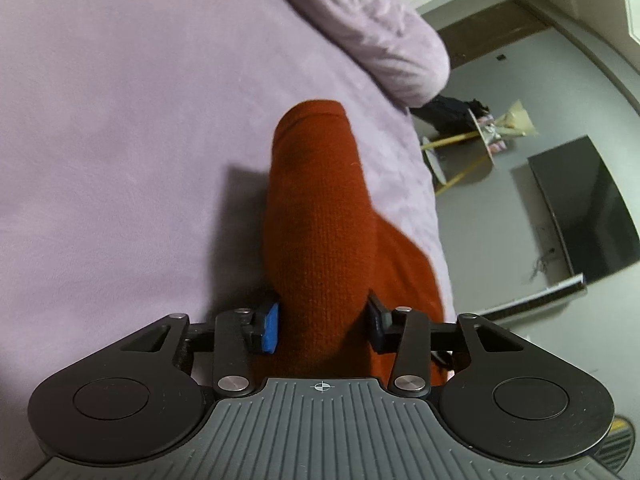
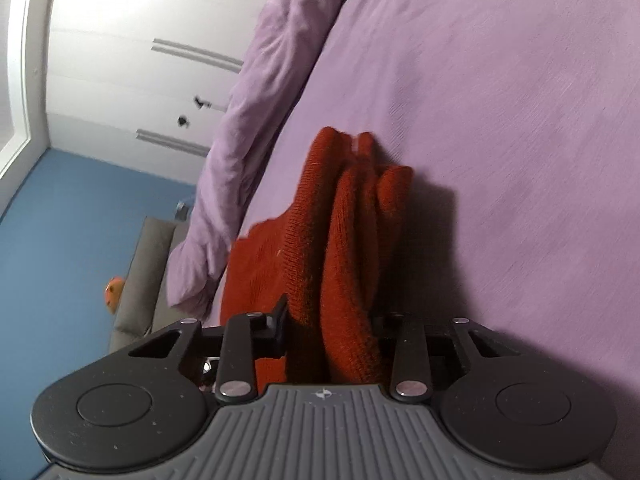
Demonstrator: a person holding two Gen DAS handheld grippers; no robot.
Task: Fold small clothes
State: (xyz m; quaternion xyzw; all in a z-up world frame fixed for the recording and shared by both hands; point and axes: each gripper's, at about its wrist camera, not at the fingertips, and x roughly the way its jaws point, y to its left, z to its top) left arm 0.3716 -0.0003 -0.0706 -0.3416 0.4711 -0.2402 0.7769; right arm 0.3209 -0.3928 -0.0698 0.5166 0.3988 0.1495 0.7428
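Observation:
A rust-red knitted garment point(image 1: 320, 216) lies on the lilac bed sheet point(image 1: 120, 120). My left gripper point(image 1: 324, 320) is shut on a thick fold of it, and the fold runs away from the fingers towards the far edge of the bed. In the right wrist view my right gripper point(image 2: 332, 324) is shut on a bunched part of the same garment point(image 2: 344, 232), which stands up in several folds between the fingers. The blue pad point(image 1: 271, 326) of the left gripper shows beside the cloth.
A crumpled lilac duvet point(image 1: 384, 40) lies along the bed's edge and also shows in the right wrist view point(image 2: 248, 92). Beyond the bed are a dark TV screen point(image 1: 588, 208), a small gold-legged side table point(image 1: 464, 148), white wardrobe doors point(image 2: 140, 52) and a grey bench point(image 2: 140, 280).

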